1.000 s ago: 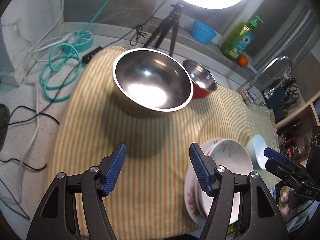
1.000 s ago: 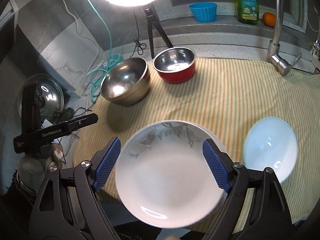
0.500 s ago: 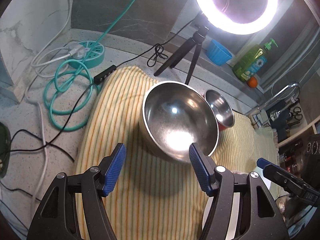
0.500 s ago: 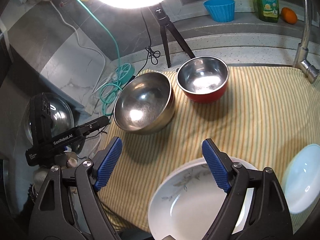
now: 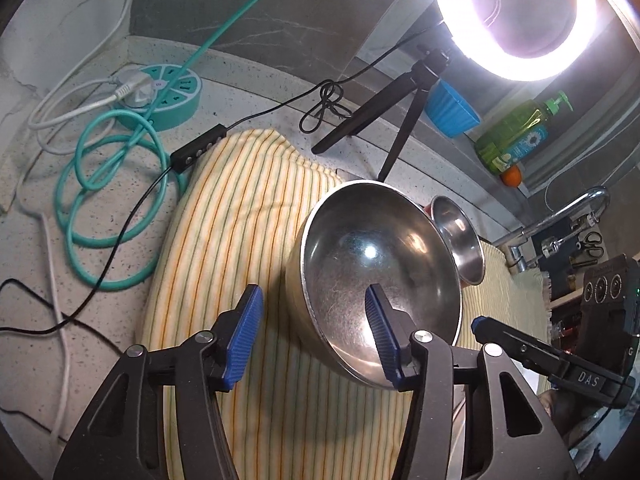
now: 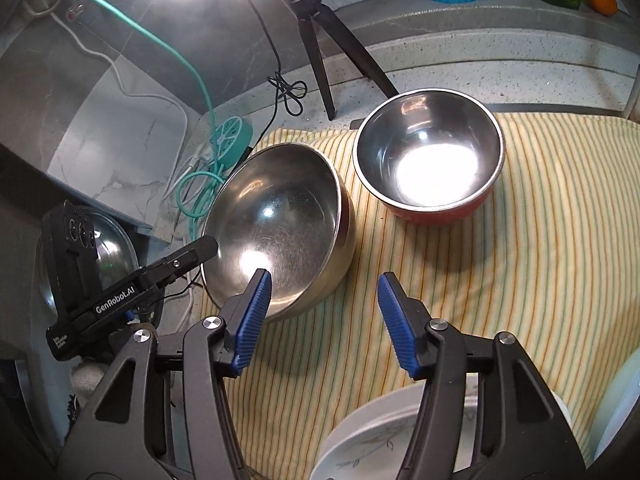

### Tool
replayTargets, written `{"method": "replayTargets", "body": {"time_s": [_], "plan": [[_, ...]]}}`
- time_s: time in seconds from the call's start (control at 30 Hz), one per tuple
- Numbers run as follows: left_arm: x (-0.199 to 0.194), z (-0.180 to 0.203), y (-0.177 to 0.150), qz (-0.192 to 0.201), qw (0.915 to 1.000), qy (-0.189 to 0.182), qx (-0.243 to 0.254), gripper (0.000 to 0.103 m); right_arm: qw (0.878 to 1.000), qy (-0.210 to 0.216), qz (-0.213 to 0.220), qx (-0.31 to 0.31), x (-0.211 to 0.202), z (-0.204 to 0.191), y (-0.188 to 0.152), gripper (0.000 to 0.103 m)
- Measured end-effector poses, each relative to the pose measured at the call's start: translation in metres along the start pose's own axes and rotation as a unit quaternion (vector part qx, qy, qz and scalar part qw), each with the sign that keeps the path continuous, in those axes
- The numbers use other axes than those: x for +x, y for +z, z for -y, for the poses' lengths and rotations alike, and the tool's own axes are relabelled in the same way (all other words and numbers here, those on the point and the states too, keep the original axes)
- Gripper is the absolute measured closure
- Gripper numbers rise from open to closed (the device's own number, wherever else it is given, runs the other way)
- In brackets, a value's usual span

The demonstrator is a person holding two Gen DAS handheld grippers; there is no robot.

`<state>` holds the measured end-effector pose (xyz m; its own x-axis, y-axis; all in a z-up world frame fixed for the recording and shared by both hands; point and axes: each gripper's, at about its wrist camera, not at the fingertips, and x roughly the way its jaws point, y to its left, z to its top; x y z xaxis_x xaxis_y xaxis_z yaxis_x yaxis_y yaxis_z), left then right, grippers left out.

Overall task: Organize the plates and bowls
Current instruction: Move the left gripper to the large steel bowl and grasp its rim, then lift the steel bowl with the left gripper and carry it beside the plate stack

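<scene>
A: On the counter, biggest thing first: striped cloth (image 6: 520, 280), yellow w/ thin lines, covers most of the worktop, far-left edge rumpled near the cables.

B: Next?

A: Big steel bowl (image 6: 280, 224), tilted, sits on the cloth's left part. Left gripper (image 5: 316, 340) has it straddled: right finger inside the bowl, left finger outside over the cloth. Jaws wide apart, can't tell if either pad touches the rim, nothing clamped.

B: Other bowls?

A: Red bowl w/ steel inside (image 6: 428, 160), upright, on the cloth just right of and farther than the big one. Close together; touching or not, can't tell.

B: Plates?

A: White plate w/ grey leaf print (image 6: 376, 440), near edge of the right wrist view, partly behind the right gripper's arms. Sliver of a pale bowl (image 6: 616, 400) at the near right edge.

B: Right gripper?

A: Right gripper (image 6: 324, 320) spread wide, holds nothing, hangs over bare cloth near the big bowl; its left finger overlaps the bowl's near rim in view.

B: Background?

A: Ring light (image 5: 516, 20) on a black tripod (image 6: 320, 40) at far side, green soap bottle (image 5: 516, 136), blue cup (image 5: 452, 108), orange fruit (image 5: 512, 176), faucet (image 5: 560, 216) far right, teal power hub (image 5: 160, 92) w/ coiled teal cable (image 5: 104, 208) far left.
</scene>
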<state>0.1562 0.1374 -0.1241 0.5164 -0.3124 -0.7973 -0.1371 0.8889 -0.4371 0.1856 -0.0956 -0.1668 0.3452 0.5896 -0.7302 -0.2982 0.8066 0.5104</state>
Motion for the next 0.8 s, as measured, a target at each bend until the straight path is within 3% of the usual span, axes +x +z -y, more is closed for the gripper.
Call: {"method": "replayTargets", "body": {"time_s": [0.2, 0.4, 0.8], "plan": [[0.008, -0.001, 0.002, -0.010, 0.9999, -0.010, 0.001, 0.074, 1.000, -0.003, -0.015, -0.005, 0.014, -0.001, 0.006, 0.058], [0.008, -0.001, 0.002, -0.010, 0.9999, -0.008, 0.006, 0.077, 0.999, -0.011, -0.033, -0.021, 0.026, -0.006, 0.009, 0.078], [-0.001, 0.000, -0.005, -0.003, 1.0000, 0.002, 0.006, 0.078, 0.998, -0.018, -0.035, -0.044, 0.024, -0.015, 0.006, 0.079]]}}
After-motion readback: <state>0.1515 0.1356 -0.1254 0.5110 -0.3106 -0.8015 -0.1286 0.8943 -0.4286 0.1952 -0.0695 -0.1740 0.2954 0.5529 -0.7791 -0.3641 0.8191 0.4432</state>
